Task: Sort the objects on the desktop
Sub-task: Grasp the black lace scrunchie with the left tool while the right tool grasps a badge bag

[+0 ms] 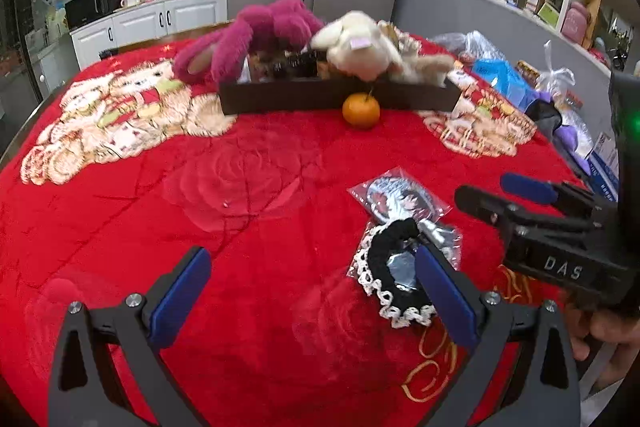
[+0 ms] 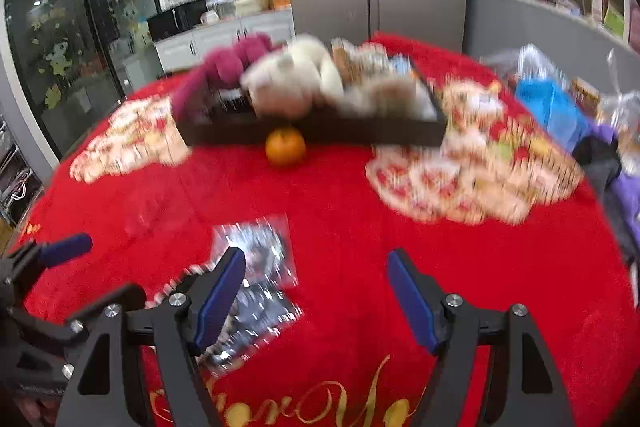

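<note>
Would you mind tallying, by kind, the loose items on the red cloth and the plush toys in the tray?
Plush toys: 2, a magenta plush and a cream plush, both in the dark tray
Fruit: 1, an orange in front of the tray
Clear packets: 2, a badge packet and a silvery packet
Hair ties: 1, a black lace scrunchie
Total: 6
</note>
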The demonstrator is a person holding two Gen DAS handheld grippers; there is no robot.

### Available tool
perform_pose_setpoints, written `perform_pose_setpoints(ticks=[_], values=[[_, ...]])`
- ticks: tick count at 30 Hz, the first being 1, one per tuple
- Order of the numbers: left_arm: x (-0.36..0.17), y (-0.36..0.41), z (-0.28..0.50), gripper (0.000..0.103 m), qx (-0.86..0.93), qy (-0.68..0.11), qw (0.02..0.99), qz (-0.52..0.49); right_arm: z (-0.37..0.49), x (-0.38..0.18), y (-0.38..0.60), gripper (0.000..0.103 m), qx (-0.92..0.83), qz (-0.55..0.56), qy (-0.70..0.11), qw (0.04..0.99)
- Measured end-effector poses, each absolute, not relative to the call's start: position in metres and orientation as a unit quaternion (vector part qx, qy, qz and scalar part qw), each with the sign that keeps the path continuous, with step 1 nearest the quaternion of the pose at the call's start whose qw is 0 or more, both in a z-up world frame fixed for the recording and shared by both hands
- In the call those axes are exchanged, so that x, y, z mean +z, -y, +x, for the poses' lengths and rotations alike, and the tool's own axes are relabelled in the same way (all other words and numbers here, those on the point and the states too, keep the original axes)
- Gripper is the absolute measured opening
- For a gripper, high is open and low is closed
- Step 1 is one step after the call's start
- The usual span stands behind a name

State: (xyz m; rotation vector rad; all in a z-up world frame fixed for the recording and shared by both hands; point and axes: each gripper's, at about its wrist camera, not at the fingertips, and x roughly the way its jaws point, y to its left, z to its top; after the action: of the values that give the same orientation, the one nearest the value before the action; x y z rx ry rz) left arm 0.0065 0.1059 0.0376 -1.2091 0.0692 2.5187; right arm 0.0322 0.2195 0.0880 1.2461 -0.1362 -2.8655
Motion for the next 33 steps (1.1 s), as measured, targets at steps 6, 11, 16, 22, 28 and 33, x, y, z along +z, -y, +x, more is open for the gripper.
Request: perform_pose_setpoints(ticks=[6, 11, 16, 22, 28, 33], values=[[0.018, -0.112, -0.006, 0.103, 0.876, -0.046, 0.162, -0.451, 0.022, 0.065, -0.223, 0.076, -0.903, 0.425, 0.055, 0.014], [0.009, -0.113, -0.016, 0.103, 0.871, -0.056, 0.155, -0.463, 0.014, 0.061, -0.217, 0.076, -0.899, 0.433, 0.054, 0.036], [0.006, -0.109, -0.024, 0.103, 0.871, -0.057, 0.147, -0.465, 0.004, 0.059, -0.213, 0.078, -0.895, 0.437, 0.072, 0.053], [0.005, -0.109, -0.028, 0.103, 0.873, -0.065, 0.142, -0.462, -0.001, 0.059, -0.204, 0.081, -0.897, 0.431, 0.073, 0.064], [0.006, -0.111, -0.025, 0.099, 0.877, -0.073, 0.142, -0.454, 0.000, 0.059, -0.198, 0.049, -0.901, 0.423, 0.068, 0.073], [0.011, -0.115, -0.020, 0.060, 0.881, -0.079, 0.155, -0.440, 0.001, 0.058, -0.198, 0.030, -0.896, 0.426, 0.087, 0.094]])
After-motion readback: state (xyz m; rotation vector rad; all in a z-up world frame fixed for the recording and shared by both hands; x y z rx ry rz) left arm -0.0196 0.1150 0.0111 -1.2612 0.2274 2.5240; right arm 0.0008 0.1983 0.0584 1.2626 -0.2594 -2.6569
